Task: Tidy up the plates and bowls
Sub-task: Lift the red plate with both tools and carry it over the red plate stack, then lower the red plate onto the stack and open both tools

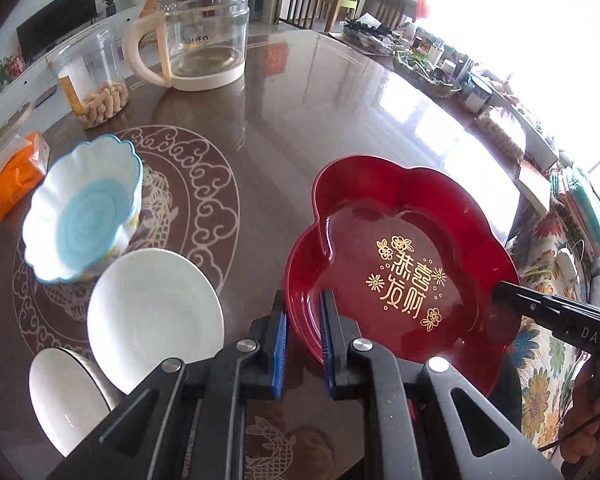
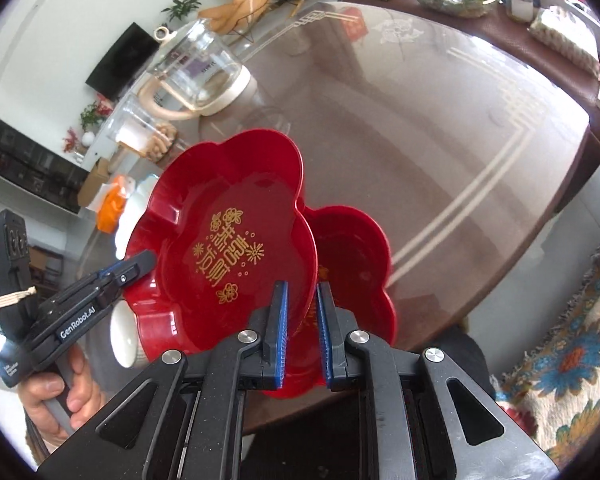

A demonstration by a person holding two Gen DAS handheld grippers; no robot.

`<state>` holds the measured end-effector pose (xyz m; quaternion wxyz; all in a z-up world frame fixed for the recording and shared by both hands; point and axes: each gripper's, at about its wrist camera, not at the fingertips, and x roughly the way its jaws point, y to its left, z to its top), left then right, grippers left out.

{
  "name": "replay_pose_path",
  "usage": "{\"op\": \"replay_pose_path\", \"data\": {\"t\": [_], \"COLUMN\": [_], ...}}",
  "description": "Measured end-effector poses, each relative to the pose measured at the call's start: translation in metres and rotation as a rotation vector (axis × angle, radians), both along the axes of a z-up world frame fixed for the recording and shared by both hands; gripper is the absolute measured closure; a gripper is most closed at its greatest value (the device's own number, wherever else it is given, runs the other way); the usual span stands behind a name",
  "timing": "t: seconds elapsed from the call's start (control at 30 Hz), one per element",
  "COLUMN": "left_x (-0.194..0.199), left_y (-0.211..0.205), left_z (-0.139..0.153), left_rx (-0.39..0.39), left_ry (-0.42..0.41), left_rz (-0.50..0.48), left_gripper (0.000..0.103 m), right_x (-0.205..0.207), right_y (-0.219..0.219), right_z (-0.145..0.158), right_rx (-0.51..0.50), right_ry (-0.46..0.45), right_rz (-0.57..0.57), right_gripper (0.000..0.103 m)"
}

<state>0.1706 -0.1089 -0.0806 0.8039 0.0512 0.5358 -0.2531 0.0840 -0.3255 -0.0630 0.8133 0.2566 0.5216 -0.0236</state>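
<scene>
Left wrist view: both grippers' jaws pinch opposite rims of the red plate (image 1: 404,264) above the table (image 1: 284,128).

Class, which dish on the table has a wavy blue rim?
The blue-and-white bowl, standing behind the plain white plate; its scalloped edge and blue centre set it apart from the white and red dishes.
</scene>
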Motion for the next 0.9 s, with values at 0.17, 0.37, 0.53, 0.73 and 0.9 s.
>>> {"op": "replay_pose_path", "data": {"t": [0.17,0.37,0.53,0.73,0.9], "left_x": [-0.019,-0.031,-0.036,-0.038,-0.054], "left_y": [-0.008,-0.012,-0.015,0.001,0.02], "left_z": [-0.022,-0.027,-0.022,0.007,0.044], "left_rx": [0.01,0.056,0.124,0.064,-0.036], "left_ry": [0.017,-0.022,-0.118,-0.234,-0.324], "left_rz": [-0.002,-0.03,-0.034,0.04,0.085], "left_gripper": [0.089,0.087,0.061,0.026,0.026], "right_x": [-0.006,-0.019,-0.022,-0.028,-0.04], "right_y": [-0.012,-0.011,-0.006,-0.009,-0.002], "right_z": [-0.02,-0.027,-0.036,-0.019,0.009], "right_rx": [-0.056,-0.07,-0.083,-0.12,-0.159], "right_ry": [0.015,0.009,-0.003,-0.086,-0.176], "right_rz": [-0.011,-0.005,-0.004,-0.046,-0.06], "right_gripper": [0.087,0.087,0.083,0.05,0.05]}}
